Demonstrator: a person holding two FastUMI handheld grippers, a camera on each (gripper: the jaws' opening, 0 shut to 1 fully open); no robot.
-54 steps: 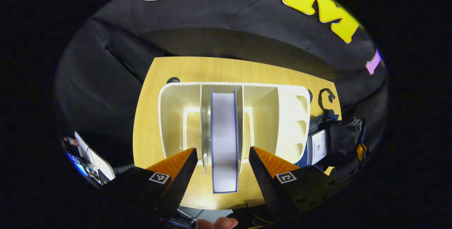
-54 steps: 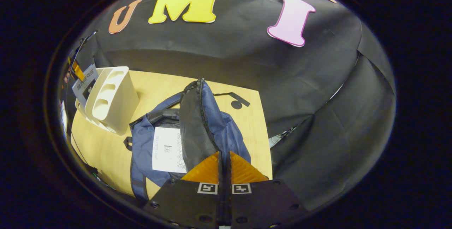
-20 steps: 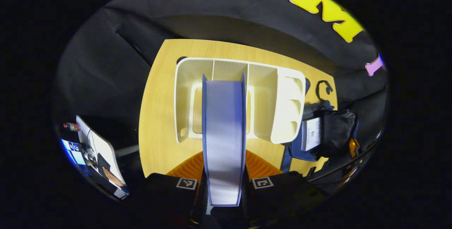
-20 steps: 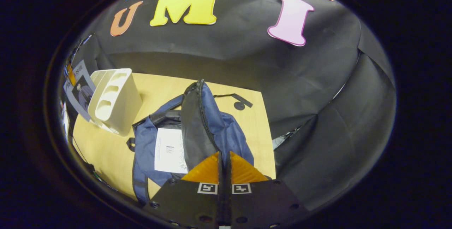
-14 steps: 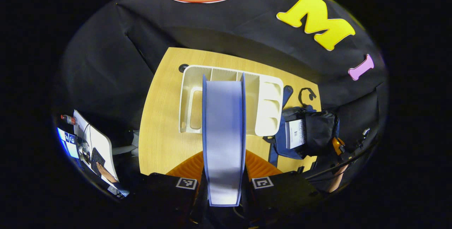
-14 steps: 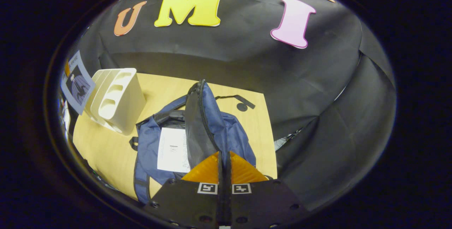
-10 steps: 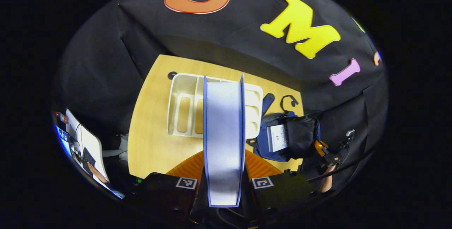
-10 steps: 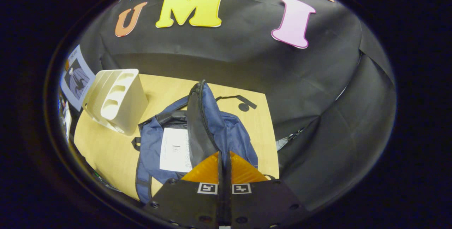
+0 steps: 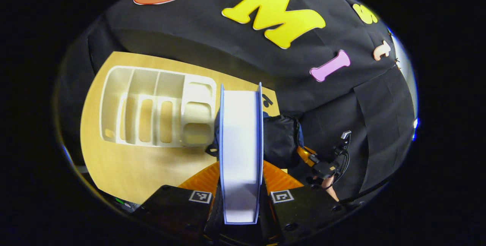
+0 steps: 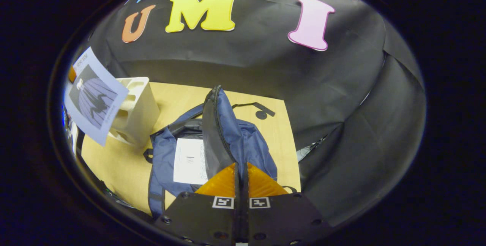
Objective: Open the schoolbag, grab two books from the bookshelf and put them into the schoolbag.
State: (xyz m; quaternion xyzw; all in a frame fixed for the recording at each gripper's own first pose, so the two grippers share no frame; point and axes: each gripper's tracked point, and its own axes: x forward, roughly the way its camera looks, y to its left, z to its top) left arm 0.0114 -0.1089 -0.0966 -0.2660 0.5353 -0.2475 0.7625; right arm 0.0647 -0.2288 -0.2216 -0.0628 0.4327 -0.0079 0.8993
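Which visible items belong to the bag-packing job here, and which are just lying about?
Job items:
- blue book in left gripper
- white book in the schoolbag
- bookshelf
- right gripper holding the bag's flap

Lying about:
- black cable clip on table

A light wooden table [image 10: 117, 158] stands against the creased black cloth wall [image 10: 341, 98], brightly lit from above.

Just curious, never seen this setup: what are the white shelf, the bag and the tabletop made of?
Shelf: likely moulded plastic, cream, smooth, with rounded corners and cut-out slots. Bag: soft woven fabric, probably nylon, blue and black, creased, with a zip. Tabletop: pale wood grain, matte; solid wood or laminate, I cannot tell.
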